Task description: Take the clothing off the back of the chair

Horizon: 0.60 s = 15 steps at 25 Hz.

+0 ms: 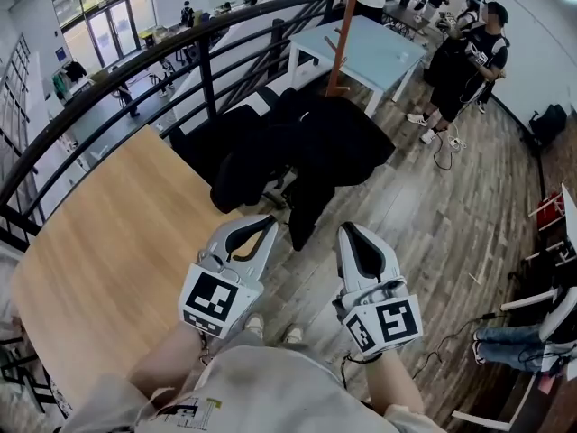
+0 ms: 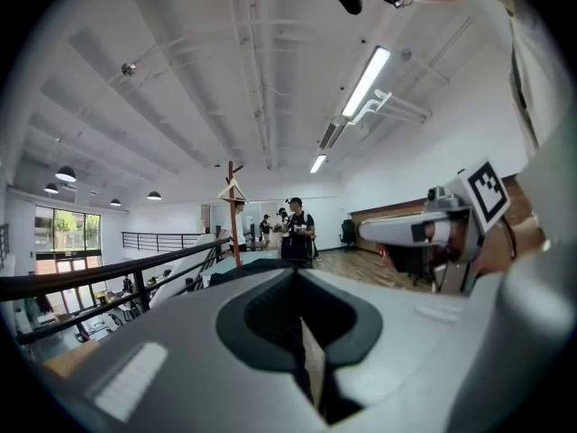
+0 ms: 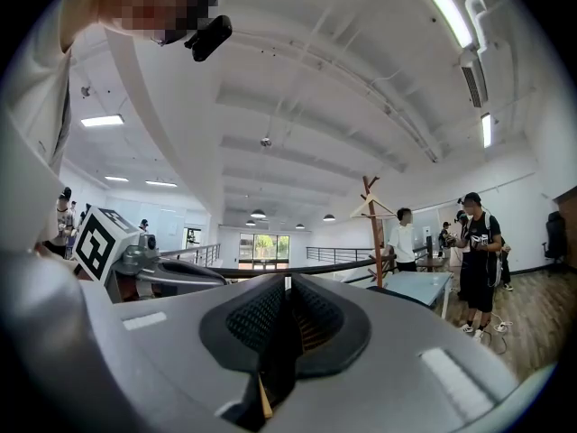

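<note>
Both closed, empty — left claw (image 1: 267,224), right claw (image 1: 348,233) — near the clothing (image 1: 311,142).

A wooden table (image 1: 99,242) borders a black railing (image 1: 207,75).

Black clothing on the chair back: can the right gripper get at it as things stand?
Probably yes: the right gripper points toward the black clothing with only open floor between them. Its fingers are shut and empty, so they need opening first.
</note>
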### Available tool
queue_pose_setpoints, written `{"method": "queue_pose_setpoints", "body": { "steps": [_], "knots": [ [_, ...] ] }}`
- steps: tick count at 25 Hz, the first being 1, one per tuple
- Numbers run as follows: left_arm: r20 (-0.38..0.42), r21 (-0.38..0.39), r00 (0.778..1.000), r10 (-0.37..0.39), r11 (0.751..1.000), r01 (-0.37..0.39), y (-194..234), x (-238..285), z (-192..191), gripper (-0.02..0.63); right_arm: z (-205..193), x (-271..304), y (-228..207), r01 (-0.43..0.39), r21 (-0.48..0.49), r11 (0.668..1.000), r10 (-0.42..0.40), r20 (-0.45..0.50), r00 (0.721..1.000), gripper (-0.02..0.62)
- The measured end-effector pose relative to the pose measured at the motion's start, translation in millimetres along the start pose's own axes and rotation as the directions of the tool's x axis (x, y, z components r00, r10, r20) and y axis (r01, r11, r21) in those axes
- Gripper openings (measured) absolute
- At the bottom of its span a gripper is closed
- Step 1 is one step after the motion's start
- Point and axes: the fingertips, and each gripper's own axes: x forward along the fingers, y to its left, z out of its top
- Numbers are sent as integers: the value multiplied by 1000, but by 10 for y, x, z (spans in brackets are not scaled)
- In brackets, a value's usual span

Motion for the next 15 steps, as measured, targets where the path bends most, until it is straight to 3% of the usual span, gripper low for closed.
{"method": "queue_pose_setpoints", "body": {
  "steps": [10,13,15],
  "knots": [
    [-7,4,999,43,999,-43,80,167,41,2,-39,144,-152,-30,-11,999,30,-18,999,48],
    [-15,25,996,84,996,-84,168,202,76,7,-21,192,-207,-26,-15,1000,26,-14,1000,100],
    [-19,55,994,105,993,-104,220,238,114,47,-7,231,-257,-24,-16,1000,23,-13,1000,152]
  ]
}}
